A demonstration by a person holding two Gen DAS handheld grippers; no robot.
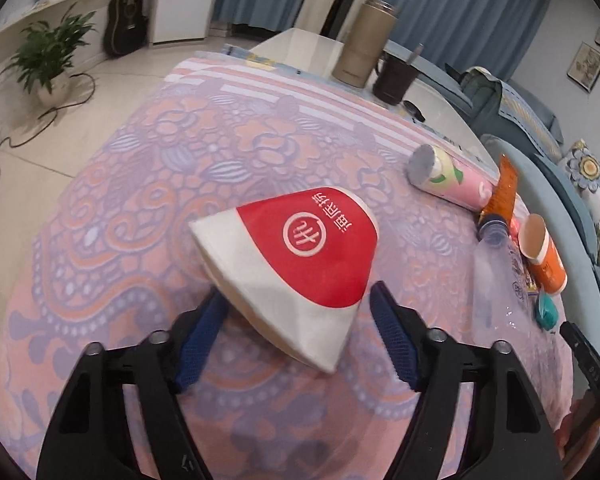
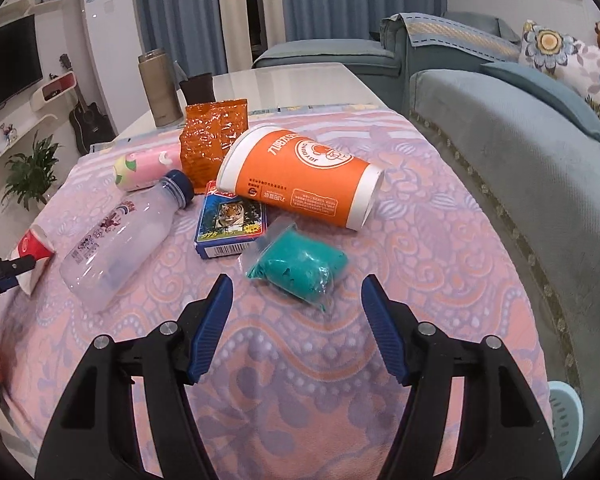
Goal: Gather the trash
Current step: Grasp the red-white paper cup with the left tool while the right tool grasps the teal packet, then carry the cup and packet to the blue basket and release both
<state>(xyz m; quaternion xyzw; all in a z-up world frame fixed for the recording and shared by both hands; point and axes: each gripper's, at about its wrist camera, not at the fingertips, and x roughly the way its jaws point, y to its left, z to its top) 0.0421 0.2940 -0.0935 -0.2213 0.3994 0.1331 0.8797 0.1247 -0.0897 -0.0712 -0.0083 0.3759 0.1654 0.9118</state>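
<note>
A flattened red-and-white paper cup (image 1: 300,256) lies tilted on the patterned cloth (image 1: 140,184). My left gripper (image 1: 296,296) straddles it, jaws open, the blue pads close beside its edges. From the right wrist view that cup (image 2: 34,246) and the left gripper (image 2: 16,270) show at the far left. My right gripper (image 2: 296,284) is open over the cloth, with a teal bag (image 2: 300,266) just ahead of its fingertips. Behind it lie an orange paper cup (image 2: 300,176), a tiger-print card box (image 2: 230,222), a clear plastic bottle (image 2: 120,236), an orange foil bag (image 2: 212,140) and a pink can (image 2: 144,168).
A tan thermos (image 2: 158,88) and a dark mug (image 2: 198,88) stand on the bare table end beyond the cloth. A blue sofa (image 2: 520,160) runs along the right side. A light blue basket (image 2: 566,420) sits low at the right. A potted plant (image 1: 48,56) stands on the floor.
</note>
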